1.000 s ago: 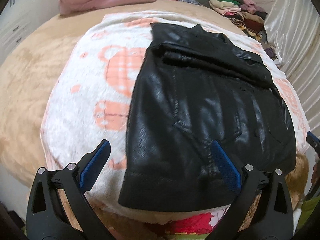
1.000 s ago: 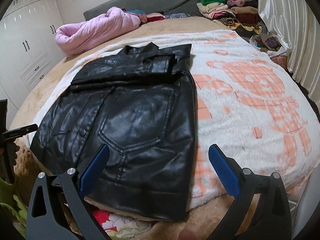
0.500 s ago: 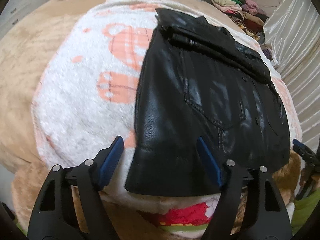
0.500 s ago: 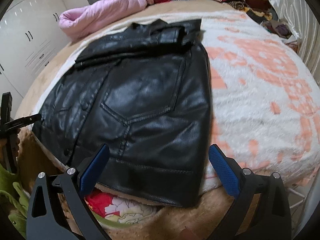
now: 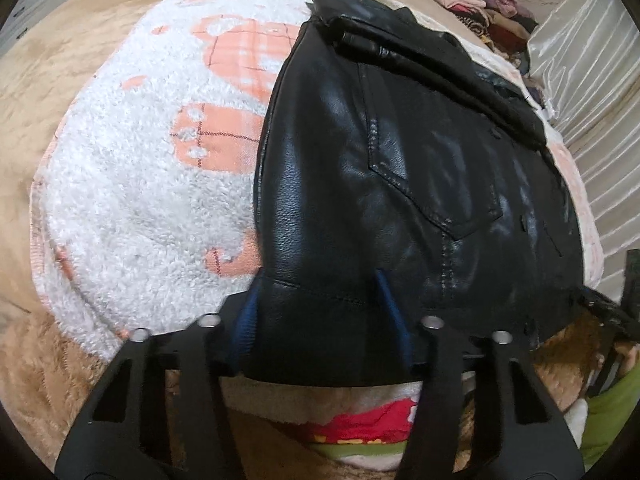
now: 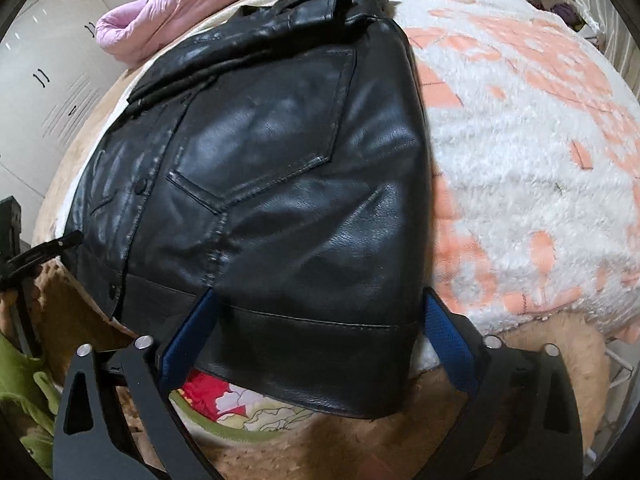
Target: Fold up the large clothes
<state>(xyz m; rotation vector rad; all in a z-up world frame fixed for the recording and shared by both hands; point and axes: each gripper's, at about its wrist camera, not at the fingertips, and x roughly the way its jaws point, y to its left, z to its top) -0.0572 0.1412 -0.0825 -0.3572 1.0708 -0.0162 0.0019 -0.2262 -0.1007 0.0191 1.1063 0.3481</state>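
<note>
Straddling the hem of the black leather jacket [image 5: 384, 184], which lay flat on the white-and-orange blanket [image 5: 132, 184] at the bed's near edge, both grippers sat at opposite hem corners, presumably to lift and fold it away: left gripper [image 5: 320, 312] had just been closing, narrow around its corner though I could not tell if the pads pressed, right gripper [image 6: 320, 332] wide, only starting to close.

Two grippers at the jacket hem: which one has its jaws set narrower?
The left gripper: its blue pads sit close in around the near-left hem corner of the black leather jacket. The right gripper straddles the other hem corner with jaws far wider.
</note>
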